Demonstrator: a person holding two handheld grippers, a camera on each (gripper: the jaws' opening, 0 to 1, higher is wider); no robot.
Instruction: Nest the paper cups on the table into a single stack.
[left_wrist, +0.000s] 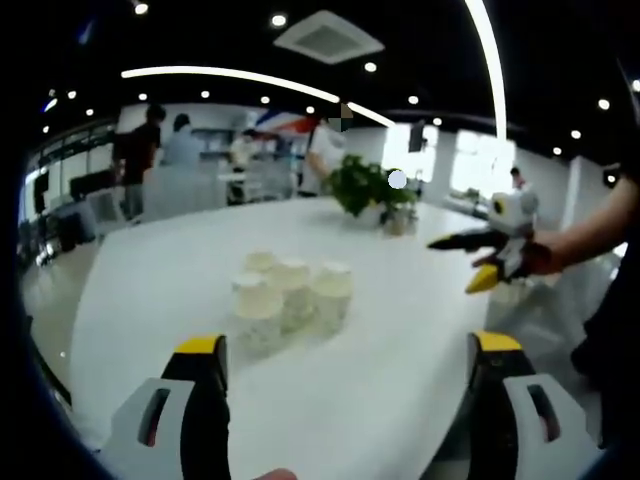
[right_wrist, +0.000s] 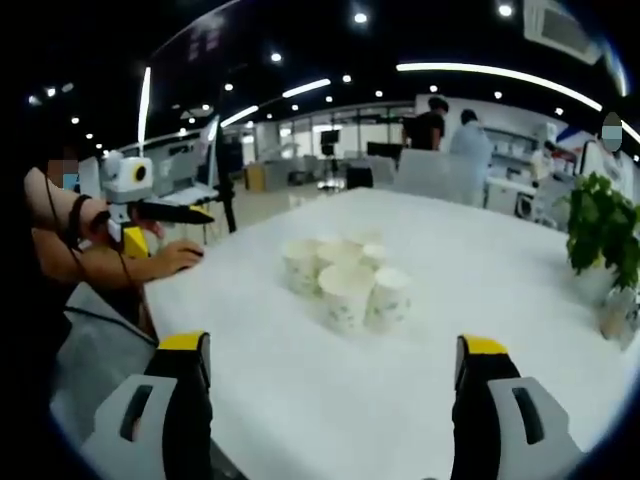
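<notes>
Several white paper cups (left_wrist: 290, 292) stand bunched close together on the white table (left_wrist: 380, 400), out ahead of my left gripper (left_wrist: 348, 345). Its two yellow-tipped jaws are spread wide with nothing between them. In the right gripper view the same cups (right_wrist: 345, 275) sit beyond my right gripper (right_wrist: 332, 345), which is also open and empty. Each gripper comes into the other's view, held in a hand above the table's edge: the right gripper (left_wrist: 457, 264) to the right of the cups, the left gripper (right_wrist: 172, 228) to their left. Both are well clear of the cups.
A potted green plant (left_wrist: 365, 185) (right_wrist: 600, 225) stands on the table behind the cups, with a small jar (right_wrist: 615, 312) beside it. The person's forearm (right_wrist: 120, 265) rests at the table edge. People stand by desks (left_wrist: 180, 150) far behind. Bare tabletop (right_wrist: 300, 400) surrounds the cups.
</notes>
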